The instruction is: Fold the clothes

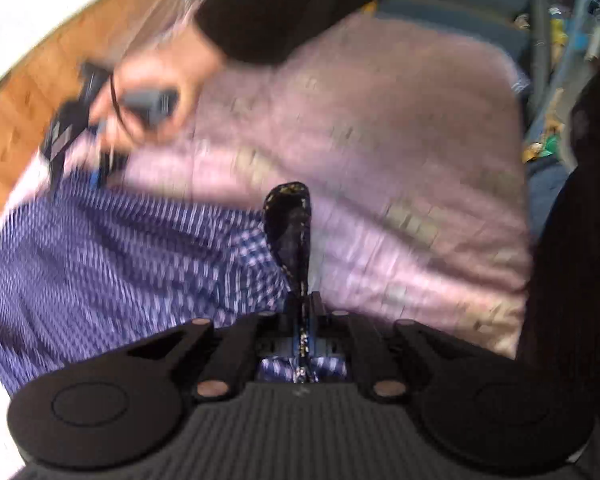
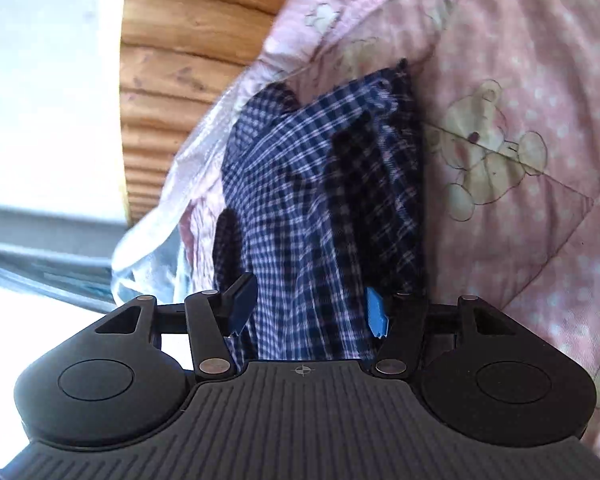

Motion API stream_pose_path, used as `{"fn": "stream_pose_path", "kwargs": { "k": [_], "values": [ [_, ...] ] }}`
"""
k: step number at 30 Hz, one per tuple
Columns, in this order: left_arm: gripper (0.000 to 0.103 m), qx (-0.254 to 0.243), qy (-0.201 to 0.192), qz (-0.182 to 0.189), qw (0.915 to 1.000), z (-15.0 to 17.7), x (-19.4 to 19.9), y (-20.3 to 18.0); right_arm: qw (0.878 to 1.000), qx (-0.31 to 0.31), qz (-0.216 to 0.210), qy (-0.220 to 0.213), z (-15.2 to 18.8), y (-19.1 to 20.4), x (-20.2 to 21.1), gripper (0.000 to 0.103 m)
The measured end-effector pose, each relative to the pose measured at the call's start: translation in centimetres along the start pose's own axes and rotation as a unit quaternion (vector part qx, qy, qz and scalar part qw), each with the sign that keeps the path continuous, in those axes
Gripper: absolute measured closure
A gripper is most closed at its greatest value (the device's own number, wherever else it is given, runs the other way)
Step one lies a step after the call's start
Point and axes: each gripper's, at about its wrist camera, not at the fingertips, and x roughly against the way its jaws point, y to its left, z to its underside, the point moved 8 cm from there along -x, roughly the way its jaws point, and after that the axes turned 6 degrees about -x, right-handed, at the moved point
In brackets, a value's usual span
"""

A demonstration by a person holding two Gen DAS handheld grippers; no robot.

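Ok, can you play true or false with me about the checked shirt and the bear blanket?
1. The left hand-held gripper is pinched shut on the blue checked shirt. True.
2. The right hand-held gripper is squeezed tight on the shirt. False: its jaws stand apart, with the cloth loose between them.
3. The shirt lies on a pink quilt with teddy bears. True.
4. The quilt is green with stars. False: it is pink with white dots and bears.
5. Wooden boards show beside the quilt. True.
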Motion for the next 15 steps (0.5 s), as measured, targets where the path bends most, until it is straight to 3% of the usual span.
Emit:
{"fn": "stream_pose_path", "kwargs": {
  "k": [2, 4, 6, 7, 8, 11, 15],
  "values": [
    [0.098, 0.034, 0.003, 0.014, 0.9993, 1.2, -0.1, 0.3, 1.000, -0.015, -0.004, -0.009, -0.6, -0.5, -0.2, 0.044],
    [0.098, 0.029, 0.015, 0.021, 0.9992, 2.1, -0.1, 0.3, 1.000, -0.008, -0.001, -0.012, -0.9, -0.6, -0.2, 0.048],
    [0.098, 0.010, 0.034, 0.015, 0.9993, 3.1, 0.0, 0.3, 1.000, 0.014, 0.007, -0.011, -1.2, 0.0, -1.0, 0.065],
    [0.098, 0.008, 0.040, 0.009, 0.9991, 3.6, 0.1, 0.5, 1.000, 0.025, 0.010, -0.010, -1.3, 0.3, -1.1, 0.089],
    [0.098, 0.008, 0.046, 0.003, 0.9989, 4.1, 0.4, 0.7, 0.999, 0.038, 0.019, -0.013, -1.4, 0.6, -1.1, 0.099],
    [0.098, 0.025, 0.053, -0.014, 0.9982, 4.8, 1.5, 1.6, 0.997, 0.064, 0.016, -0.035, -1.6, 1.8, -0.3, 0.102],
    [0.098, 0.028, 0.077, -0.046, 0.9956, 5.8, 2.2, 2.3, 0.997, 0.054, 0.026, -0.042, -1.6, 0.9, 0.1, 0.102]
  ]
}}
